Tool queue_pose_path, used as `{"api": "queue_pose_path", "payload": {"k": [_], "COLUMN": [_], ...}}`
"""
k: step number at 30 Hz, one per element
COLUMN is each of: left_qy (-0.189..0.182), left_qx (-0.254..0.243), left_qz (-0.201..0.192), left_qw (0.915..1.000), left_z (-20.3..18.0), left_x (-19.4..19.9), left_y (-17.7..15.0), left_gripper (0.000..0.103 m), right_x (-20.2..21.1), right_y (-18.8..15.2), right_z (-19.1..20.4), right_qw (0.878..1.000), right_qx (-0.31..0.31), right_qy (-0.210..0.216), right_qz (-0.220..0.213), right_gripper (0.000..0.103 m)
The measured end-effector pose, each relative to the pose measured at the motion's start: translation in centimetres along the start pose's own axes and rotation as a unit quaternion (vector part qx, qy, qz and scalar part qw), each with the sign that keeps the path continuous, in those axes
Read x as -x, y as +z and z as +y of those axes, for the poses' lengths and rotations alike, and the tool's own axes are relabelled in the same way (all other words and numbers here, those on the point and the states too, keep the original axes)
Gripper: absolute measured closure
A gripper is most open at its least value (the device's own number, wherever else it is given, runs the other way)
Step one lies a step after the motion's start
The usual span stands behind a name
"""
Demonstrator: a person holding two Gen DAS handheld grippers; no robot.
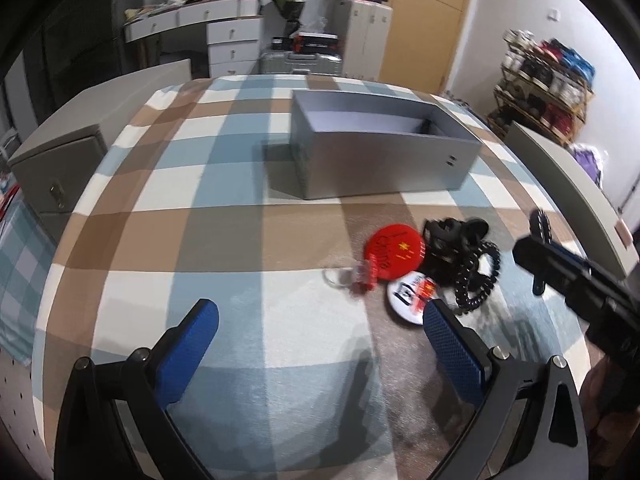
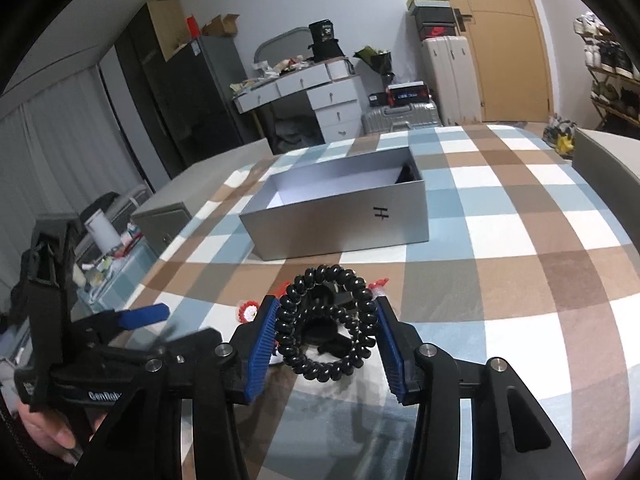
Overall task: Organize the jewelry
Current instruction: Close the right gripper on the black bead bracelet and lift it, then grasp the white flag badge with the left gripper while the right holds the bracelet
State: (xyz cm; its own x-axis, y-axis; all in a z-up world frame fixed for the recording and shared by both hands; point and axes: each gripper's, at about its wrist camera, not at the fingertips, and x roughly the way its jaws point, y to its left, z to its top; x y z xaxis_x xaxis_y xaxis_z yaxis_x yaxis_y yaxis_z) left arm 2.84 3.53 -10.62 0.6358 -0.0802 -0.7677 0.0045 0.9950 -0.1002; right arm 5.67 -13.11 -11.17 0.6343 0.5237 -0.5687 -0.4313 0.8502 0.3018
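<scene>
Checked bedspread (image 2: 500, 220) below; right gripper (image 2: 326, 334) fingers clamp black coil bracelet (image 2: 326, 324) between them; left gripper (image 1: 320, 328) fingers spread, empty.

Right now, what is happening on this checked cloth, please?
A person is sorting small accessories with two hand-held tools. The right tool is shut on a black spiral hair tie. The left tool is open and holds nothing. A red badge and a white badge lie on the cloth, before the open grey box.

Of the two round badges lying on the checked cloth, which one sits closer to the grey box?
The red badge. It lies toward the grey box, while the white badge sits nearer the camera, beside the left hand-held gripper's blue pad.
</scene>
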Motion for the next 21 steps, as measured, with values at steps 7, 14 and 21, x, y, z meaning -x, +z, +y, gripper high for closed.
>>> {"api": "queue_pose_path", "payload": {"k": [7, 14, 21], "left_qy": [-0.026, -0.038, -0.031], "left_qx": [-0.040, -0.064, -0.082], "left_qz": [0.008, 0.032, 0.043], "left_qw": [0.9988, 0.9967, 0.9953], "left_z": [-1.9, -3.5, -4.4], "left_x": [-0.6, -2.2, -2.9], "left_y": [0.1, 0.4, 1.1], "left_gripper": [0.003, 0.003, 0.005], "right_x": [0.7, 1.7, 2.2], "right_y": [0.0, 0.1, 0.1], "right_z": [-1.9, -3.0, -3.6], "right_qw": [0.998, 0.996, 0.996], "right_qx": [-0.041, -0.063, -0.069], "right_qy": [0.045, 0.062, 0.060], "right_qz": [-0.005, -0.017, -0.024], "right_gripper": [0.057, 0.057, 0.057]}}
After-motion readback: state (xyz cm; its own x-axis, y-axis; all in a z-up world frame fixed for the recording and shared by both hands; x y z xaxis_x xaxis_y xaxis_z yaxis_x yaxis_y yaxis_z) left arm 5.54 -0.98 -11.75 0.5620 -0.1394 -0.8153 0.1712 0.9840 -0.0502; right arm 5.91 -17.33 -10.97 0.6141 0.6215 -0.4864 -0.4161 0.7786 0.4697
